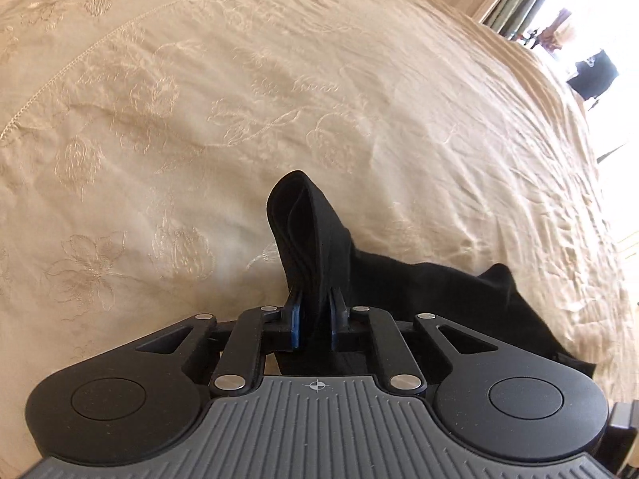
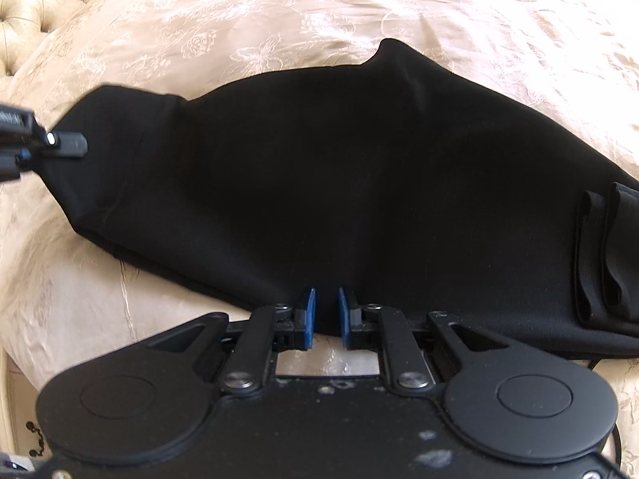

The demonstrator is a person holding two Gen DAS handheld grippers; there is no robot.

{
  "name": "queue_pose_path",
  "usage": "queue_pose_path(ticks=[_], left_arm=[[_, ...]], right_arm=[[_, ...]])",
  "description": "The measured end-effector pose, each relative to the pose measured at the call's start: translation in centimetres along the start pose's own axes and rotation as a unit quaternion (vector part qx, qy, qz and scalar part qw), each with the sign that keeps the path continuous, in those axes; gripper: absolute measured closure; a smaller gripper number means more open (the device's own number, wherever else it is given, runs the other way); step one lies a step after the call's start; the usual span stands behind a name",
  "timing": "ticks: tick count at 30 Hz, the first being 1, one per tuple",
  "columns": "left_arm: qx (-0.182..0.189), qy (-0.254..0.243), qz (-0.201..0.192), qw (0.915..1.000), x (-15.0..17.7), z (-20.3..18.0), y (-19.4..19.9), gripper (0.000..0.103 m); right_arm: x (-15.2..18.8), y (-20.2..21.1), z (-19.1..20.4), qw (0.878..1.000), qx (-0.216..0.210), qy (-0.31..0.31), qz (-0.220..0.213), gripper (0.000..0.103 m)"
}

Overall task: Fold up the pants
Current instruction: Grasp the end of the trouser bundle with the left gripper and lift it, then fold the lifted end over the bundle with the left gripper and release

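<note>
The black pants (image 2: pixel 339 183) lie folded lengthwise across the cream embroidered bedspread (image 2: pixel 279 12). In the left wrist view my left gripper (image 1: pixel 315 311) is shut on a bunched edge of the pants (image 1: pixel 303 223), which sticks up between the blue pads. The left gripper also shows at the left of the right wrist view (image 2: pixel 60 145), at the pants' end. My right gripper (image 2: pixel 326 311) is shut on the near edge of the pants, with cloth between its blue pads. Belt loops (image 2: pixel 599 259) show at the right end.
The bedspread (image 1: pixel 239 99) spreads wide ahead of the left gripper. A tufted headboard (image 2: pixel 36 4) stands at the upper left of the right wrist view. A curtain and bright window (image 1: pixel 559 12) lie beyond the bed's far edge.
</note>
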State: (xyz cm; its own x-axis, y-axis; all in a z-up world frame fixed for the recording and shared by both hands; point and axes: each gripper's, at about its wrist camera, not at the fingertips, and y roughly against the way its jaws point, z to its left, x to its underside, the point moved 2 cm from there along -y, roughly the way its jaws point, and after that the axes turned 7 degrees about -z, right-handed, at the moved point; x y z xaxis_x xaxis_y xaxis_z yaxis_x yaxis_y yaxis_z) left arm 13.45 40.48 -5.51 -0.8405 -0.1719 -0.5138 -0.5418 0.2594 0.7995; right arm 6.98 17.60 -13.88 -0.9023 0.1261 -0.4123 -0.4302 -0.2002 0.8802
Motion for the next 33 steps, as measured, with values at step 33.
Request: queue_pose_path(ticks=[33], left_arm=[[0.105,-0.206,-0.075,0.9701,14.7,-41.6,-1.0,0.09]], right_arm=[[3.7,14.8,-24.9,0.991,-0.038,-0.08,-0.099,0.085]])
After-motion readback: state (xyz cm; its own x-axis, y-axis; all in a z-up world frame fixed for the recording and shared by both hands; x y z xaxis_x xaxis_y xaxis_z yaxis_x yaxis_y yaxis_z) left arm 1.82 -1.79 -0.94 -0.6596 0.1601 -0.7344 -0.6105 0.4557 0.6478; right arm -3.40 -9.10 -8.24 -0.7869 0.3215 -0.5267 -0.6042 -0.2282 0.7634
